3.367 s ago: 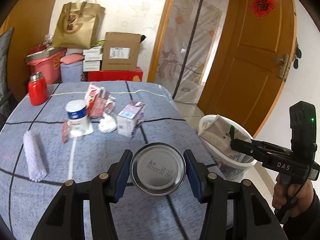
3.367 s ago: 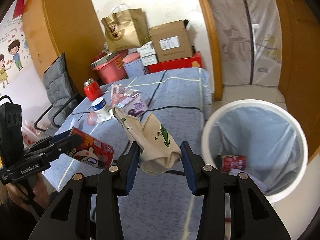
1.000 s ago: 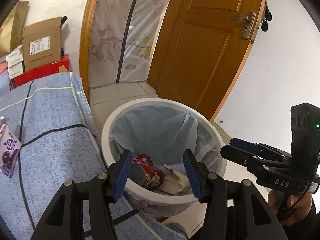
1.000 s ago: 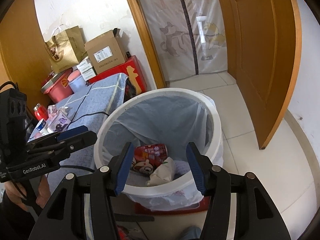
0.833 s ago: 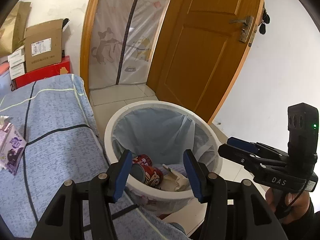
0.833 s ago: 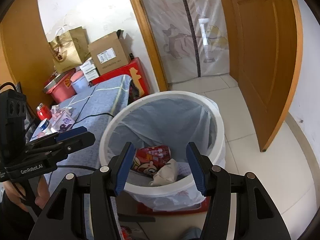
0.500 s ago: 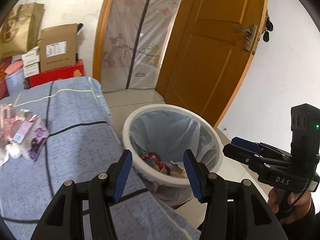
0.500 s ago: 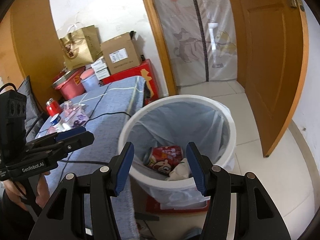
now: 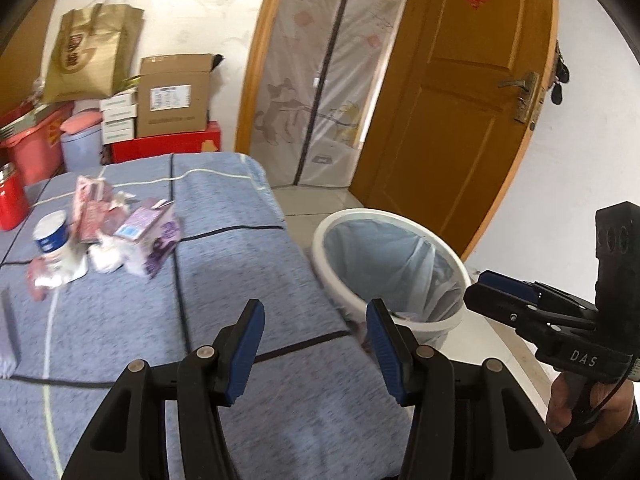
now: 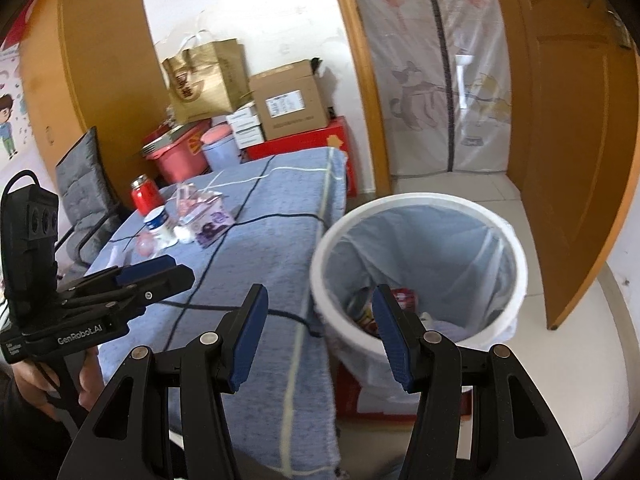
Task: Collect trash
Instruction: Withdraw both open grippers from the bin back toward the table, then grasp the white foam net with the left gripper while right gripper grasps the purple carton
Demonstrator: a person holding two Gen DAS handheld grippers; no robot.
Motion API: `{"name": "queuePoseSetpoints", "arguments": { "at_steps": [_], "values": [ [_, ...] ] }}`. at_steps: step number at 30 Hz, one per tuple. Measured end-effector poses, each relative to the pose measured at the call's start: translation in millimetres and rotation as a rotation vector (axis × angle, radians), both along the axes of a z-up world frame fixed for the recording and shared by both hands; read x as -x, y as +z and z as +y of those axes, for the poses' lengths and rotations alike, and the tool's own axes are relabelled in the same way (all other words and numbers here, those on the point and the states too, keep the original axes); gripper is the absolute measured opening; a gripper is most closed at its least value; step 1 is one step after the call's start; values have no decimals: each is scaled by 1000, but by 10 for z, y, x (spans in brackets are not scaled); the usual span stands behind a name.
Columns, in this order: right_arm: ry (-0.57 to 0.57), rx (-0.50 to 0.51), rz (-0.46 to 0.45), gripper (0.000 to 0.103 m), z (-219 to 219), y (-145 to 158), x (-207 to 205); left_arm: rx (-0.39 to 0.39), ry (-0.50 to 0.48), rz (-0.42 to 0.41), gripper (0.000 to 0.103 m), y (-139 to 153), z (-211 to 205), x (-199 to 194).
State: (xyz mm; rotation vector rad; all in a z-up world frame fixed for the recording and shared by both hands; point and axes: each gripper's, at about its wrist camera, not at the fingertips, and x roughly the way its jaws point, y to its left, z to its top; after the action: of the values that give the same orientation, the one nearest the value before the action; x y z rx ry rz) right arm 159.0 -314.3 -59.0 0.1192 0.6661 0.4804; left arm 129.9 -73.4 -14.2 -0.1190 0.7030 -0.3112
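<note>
Remaining trash, a purple carton (image 9: 154, 240) and white cup (image 9: 52, 240), lies clustered far across the blue-clothed table (image 9: 248, 264); the white bin (image 10: 516, 264) beside it holds a red can (image 10: 404, 297); my left gripper (image 9: 316, 344) and right gripper (image 10: 320, 338) hang spread, empty.

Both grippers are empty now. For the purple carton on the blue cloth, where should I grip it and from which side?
Take the purple carton across its flat side panels, around mid-body, below the pinched gable top. It stands tilted at the right end of the trash cluster, with crumpled white paper against its left, so the left gripper should approach from the near right side, where the cloth lies bare.
</note>
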Motion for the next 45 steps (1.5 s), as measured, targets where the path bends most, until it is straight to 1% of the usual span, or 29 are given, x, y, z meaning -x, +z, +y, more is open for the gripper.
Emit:
{"name": "queuePoseSetpoints", "arguments": {
  "at_steps": [9, 17, 24, 31, 35, 39, 40, 42, 45],
  "values": [
    [90, 0, -2, 55, 304, -18, 25, 4, 89, 18, 53, -87, 347, 195],
    [110, 2, 21, 55, 511, -66, -22, -14, 175, 28, 53, -165, 627, 310],
    [144, -3, 14, 55, 708, -54, -52, -19, 248, 31, 53, -154, 877, 345],
    [174, 19, 28, 55, 912, -72, -106, -28, 311, 28, 53, -154, 1101, 379],
    [184, 29, 28, 55, 1030, -69, -152, -38, 366, 21, 53, -143, 1262, 406],
    [188, 25, 23, 56, 1162, -57, -215, -44, 458, -3, 53, -107, 1521, 456],
    [188, 22, 23, 57, 1191, -55, -233, -47, 479, -5, 53, -101, 1580, 461],
    [190, 16, 21, 60, 1269, -50, -275, -50, 529, -3, 53, -102, 1738, 454],
    [199, 20, 18, 61, 1405, -53, -338, -57, 597, 8, 53, -133, 1990, 429]
  ]
}}
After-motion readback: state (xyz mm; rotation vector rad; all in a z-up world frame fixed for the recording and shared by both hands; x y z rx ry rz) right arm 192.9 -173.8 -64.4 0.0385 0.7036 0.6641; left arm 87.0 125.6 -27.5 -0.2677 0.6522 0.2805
